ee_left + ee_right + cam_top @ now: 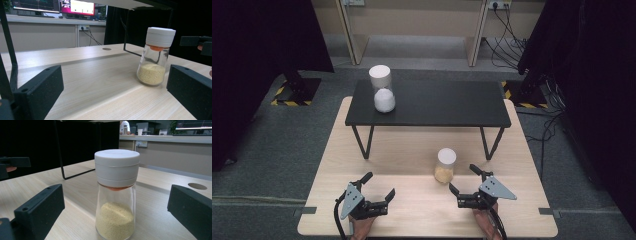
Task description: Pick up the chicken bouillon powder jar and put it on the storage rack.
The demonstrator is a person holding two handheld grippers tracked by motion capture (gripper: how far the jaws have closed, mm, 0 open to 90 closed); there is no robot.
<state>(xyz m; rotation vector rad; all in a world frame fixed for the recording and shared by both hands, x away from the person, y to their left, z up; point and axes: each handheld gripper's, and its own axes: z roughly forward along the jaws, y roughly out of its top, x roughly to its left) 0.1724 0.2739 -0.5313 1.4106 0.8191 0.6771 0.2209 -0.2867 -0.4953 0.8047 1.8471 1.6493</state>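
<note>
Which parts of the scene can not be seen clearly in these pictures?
- Glass jar of yellow grains with white lid: its base is cut off by the bottom edge of the right gripper view.
- Glass jar of white powder on the black shelf: too small in the high view to read details.
- Left tongs: the hand is cut off by the bottom edge.

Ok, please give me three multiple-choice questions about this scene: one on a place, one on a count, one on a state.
1. Where does the jar of yellow grains stand?
A. on the black shelf
B. on the wooden table
C. on the floor

2. How many jars are there?
A. one
B. two
C. three

3. How is the right gripper?
A. open, holding nothing
B. shut on a jar
C. shut, holding nothing

Answers:
1 B, it stands on the wooden table, in front of the shelf.
2 B, a second jar with white contents stands on the shelf.
3 A, its jaws stand apart on either side of the jar.
</note>
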